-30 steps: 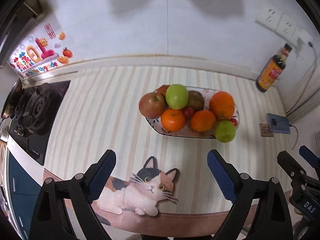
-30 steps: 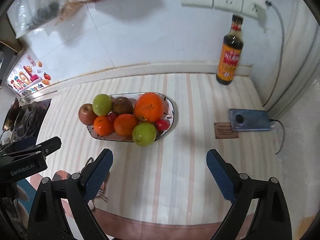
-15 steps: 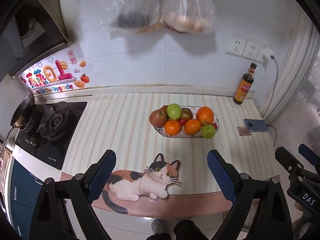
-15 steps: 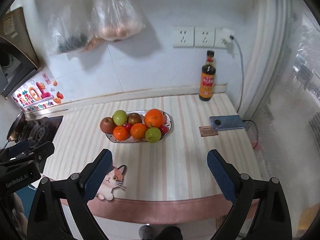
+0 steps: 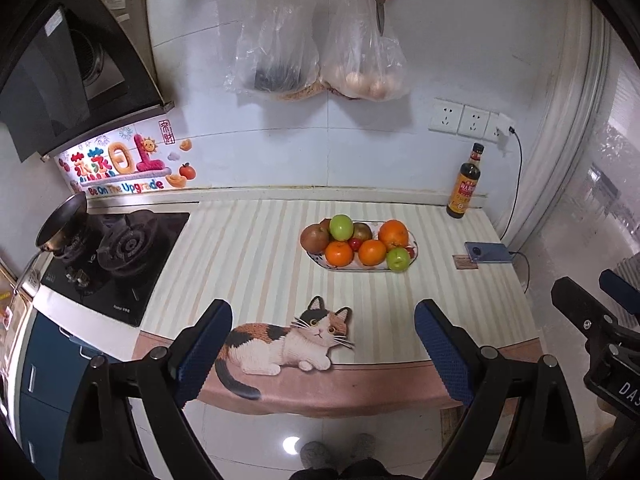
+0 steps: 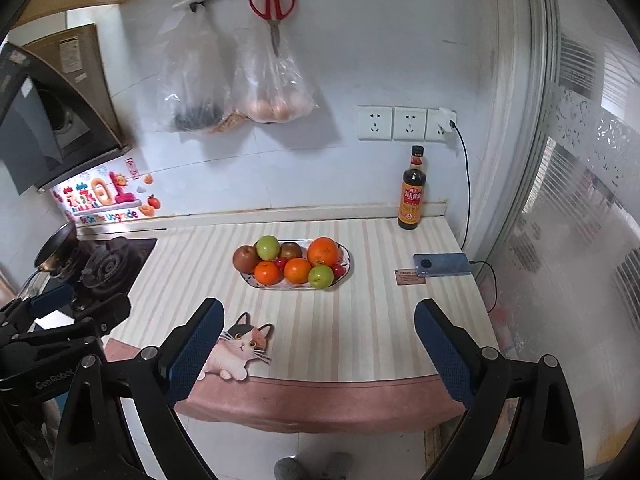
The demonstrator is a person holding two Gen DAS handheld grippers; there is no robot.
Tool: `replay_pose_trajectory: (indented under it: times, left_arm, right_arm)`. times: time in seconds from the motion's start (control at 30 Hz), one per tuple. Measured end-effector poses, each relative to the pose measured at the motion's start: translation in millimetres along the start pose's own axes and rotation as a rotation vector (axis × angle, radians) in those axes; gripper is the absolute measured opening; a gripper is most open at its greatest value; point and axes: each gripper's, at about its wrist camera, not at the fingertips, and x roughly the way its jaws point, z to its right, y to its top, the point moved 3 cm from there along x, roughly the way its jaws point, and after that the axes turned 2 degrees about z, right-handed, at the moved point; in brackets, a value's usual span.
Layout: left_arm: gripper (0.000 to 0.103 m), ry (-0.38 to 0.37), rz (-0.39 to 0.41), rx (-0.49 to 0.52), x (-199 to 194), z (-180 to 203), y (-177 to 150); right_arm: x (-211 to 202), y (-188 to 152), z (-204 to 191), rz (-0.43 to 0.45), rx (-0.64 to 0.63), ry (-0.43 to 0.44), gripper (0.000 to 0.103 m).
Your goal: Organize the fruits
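1. Left wrist view: the left tool (image 5: 323, 340) hangs wide open and empty above the near worktop (image 5: 248, 264) edge, over a cat picture (image 5: 286, 340).
2. The fruit sits piled on a plate (image 5: 414, 249) far of centre: oranges (image 5: 393, 233), green apples (image 5: 341, 227), a red apple (image 5: 314, 238). Round, firm and smooth, likely to roll; best pinched across the middle, top ones first.
3. A stove (image 5: 120, 256) lies left; a bottle (image 5: 464, 188) and a phone (image 5: 488, 252) lie right, well apart from the plate.
4. Right wrist view: the right tool (image 6: 316, 340) also gapes empty, near the edge; the plate (image 6: 347, 258) lies beyond, with nothing between.
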Motion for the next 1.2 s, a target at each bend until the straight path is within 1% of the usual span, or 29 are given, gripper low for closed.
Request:
replay_pose_trajectory:
  times: [0.2,0.23,0.27,0.37,0.4,0.43,0.67,0.83,1.0,1.2]
  left_arm:
    - [0.094,0.019,0.015,-0.02,-10,2,-5]
    - [0.094,0.025,0.019,-0.021,-11,2,-5]
    - [0.094,0.036,0.024,-0.022,-11,1,-5]
    - [0.094,0.041,0.019,-0.034,-5,0,-2]
    - [0.097,0.045,0.01,-0.032,-2,1,-1]
    - [0.103,0.051,0.0,-0.025,3,1,1]
    - [0.103,0.106,-0.003,-0.021,32,-4,18]
    - [0.103,0.116,-0.029,-0.029,61,-10,35]
    - [0.103,0.123,-0.073,-0.037,93,-16,46]
    - [0.103,0.121,-0.126,-0.045,121,-20,50]
  right_arm:
    - [-13,-1,-1,0.005,-0.011,0.031,0.098]
    - [-11,-1,-1,0.002,-0.013,0.037,0.099]
    - [-9,0,0,-0.002,-0.011,0.043,0.102]
    - [1,2,2,-0.013,-0.01,0.049,0.103]
    - [7,3,4,-0.018,-0.003,0.053,0.103]
    - [11,4,5,-0.021,0.002,0.057,0.103]
    - [63,20,9,-0.067,0.01,0.062,0.103]
    - [100,33,4,-0.095,-0.01,0.043,0.103]
    - [140,42,1,-0.132,-0.018,0.024,0.103]
    - [174,48,-4,-0.176,-0.021,0.018,0.103]
